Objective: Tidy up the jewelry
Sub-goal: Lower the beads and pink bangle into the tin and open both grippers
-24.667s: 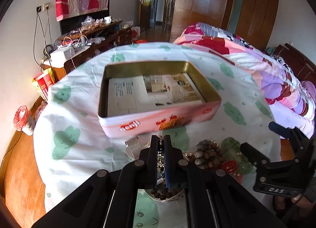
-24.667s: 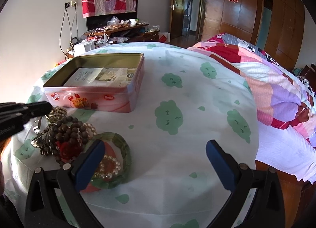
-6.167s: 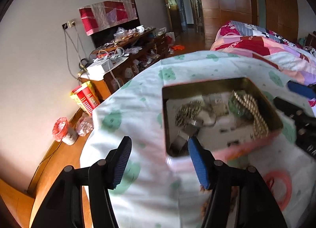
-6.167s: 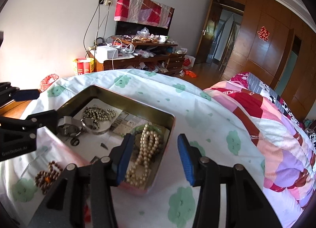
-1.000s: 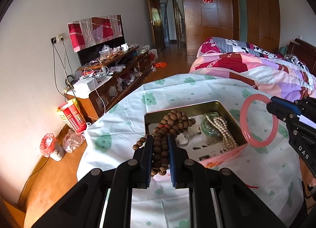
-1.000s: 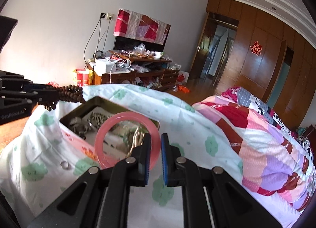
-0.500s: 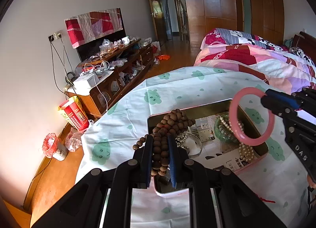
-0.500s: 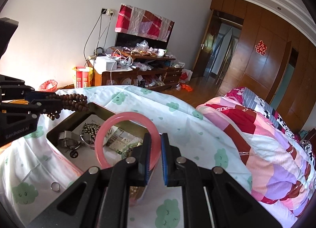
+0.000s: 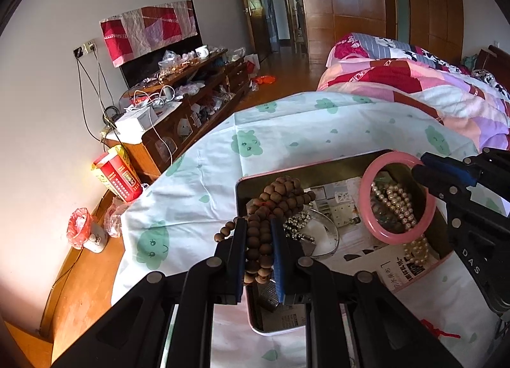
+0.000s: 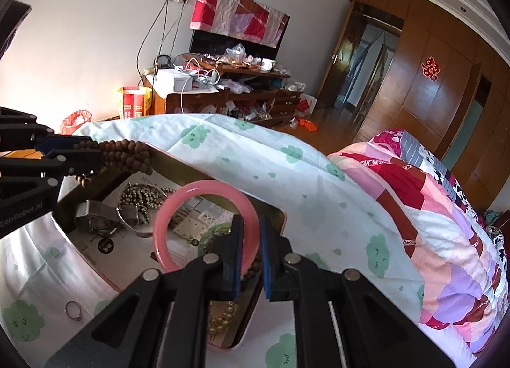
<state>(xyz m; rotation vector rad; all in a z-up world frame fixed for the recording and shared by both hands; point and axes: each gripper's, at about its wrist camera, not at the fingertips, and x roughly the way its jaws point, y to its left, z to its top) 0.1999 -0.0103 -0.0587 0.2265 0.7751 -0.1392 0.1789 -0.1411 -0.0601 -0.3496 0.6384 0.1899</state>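
Fingers (image 9: pixel 240 240) clamp wooden beads (image 9: pixel 264 208), pink bangle (image 10: pixel 204 224); both now lower over tin (image 9: pixel 318 165).

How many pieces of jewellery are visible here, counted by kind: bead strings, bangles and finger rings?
Bead strings: 3 (brown wooden bead string, white pearl string, dark metallic bead string)
Bangles: 3 (smooth pink bangle, green bangle, thin silver bangle)
Finger rings: 1 (small silver ring on the cloth)
Total: 7
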